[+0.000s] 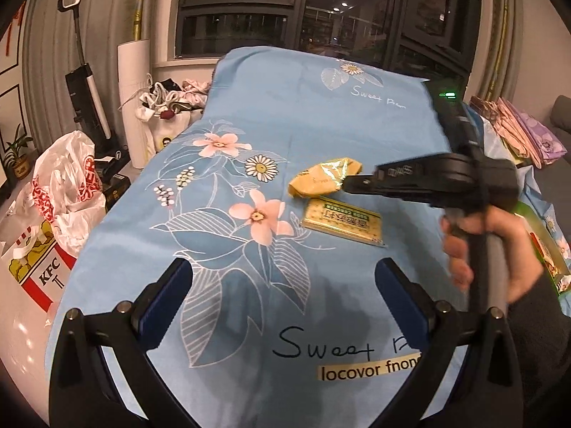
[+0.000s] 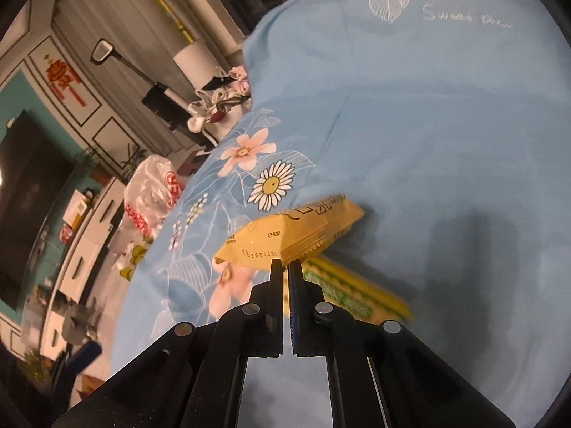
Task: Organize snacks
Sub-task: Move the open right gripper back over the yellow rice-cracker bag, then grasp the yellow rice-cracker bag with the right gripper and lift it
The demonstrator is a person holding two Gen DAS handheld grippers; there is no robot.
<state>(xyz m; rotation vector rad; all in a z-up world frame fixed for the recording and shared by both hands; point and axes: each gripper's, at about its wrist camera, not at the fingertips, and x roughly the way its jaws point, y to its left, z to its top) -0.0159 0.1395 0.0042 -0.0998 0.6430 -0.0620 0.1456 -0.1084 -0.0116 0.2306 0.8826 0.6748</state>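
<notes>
The left tongs [image 1: 282, 278] hung released above the blue floral sheet [image 1: 285, 114]. Further right, the right tongs [image 2: 284, 265] pinched the crinkled yellow foil snack packet [image 2: 285, 232] by its edge, above the flat yellow-green snack packet [image 1: 342, 218]; lowering it squarely alongside would probably keep them tidy.

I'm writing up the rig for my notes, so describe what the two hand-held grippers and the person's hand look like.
Left hand-held gripper: matte black linkage arms with silver rivets, fingers faced with dark blue pads. Right hand-held gripper: same black frame and round silver rivets, thin flat fingers, one with a ribbed blue face. A green indicator light glows on its body. The right hand is bare-skinned, with a dark sleeve at the wrist.
</notes>
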